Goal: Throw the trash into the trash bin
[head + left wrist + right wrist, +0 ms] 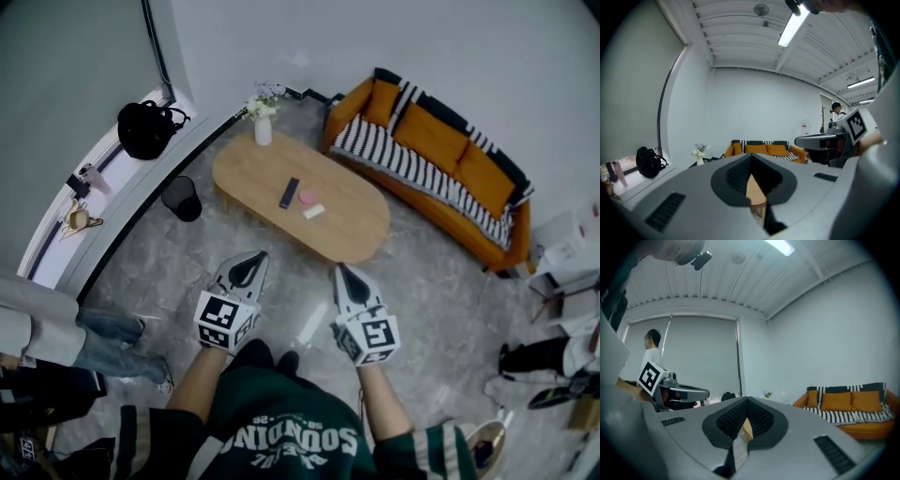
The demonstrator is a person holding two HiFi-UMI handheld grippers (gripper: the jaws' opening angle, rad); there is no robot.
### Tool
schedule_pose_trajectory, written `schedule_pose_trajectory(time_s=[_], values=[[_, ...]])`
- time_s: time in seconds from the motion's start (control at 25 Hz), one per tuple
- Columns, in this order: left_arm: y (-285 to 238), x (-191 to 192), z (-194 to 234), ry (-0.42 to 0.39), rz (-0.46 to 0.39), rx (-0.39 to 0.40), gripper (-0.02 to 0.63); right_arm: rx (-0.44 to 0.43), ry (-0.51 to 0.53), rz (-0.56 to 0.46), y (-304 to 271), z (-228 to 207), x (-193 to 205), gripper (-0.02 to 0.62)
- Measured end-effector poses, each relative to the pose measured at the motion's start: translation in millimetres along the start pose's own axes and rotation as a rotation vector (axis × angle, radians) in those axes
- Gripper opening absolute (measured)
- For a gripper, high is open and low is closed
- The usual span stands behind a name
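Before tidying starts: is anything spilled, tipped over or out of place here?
Nothing stands out: vase and trash bin stand upright; three small items lie loose on the table.

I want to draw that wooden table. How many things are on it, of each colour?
White vase with flowers: 1
Dark flat bar: 1
Pink round piece: 1
Pale small block: 1
Total: 4

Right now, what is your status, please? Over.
Left gripper, right gripper shut, empty. White scrap on table, untouched. Bin beside table. No obstacle seen.
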State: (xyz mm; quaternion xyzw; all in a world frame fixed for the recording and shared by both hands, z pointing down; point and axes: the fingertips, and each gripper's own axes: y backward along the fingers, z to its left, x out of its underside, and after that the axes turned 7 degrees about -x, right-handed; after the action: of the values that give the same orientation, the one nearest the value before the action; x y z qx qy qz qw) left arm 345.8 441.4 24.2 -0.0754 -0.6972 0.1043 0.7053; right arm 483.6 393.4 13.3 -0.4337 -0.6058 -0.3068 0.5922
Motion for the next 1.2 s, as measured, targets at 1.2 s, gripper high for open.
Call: schedule_pose_trajectory(time_s=[1.2], values=[[-176.5,-19.5,272.6,-0.04,0.01,0.142,-0.003,0.108,0.0,0.058,-319.6,-19.6,-24.9,-0.003]])
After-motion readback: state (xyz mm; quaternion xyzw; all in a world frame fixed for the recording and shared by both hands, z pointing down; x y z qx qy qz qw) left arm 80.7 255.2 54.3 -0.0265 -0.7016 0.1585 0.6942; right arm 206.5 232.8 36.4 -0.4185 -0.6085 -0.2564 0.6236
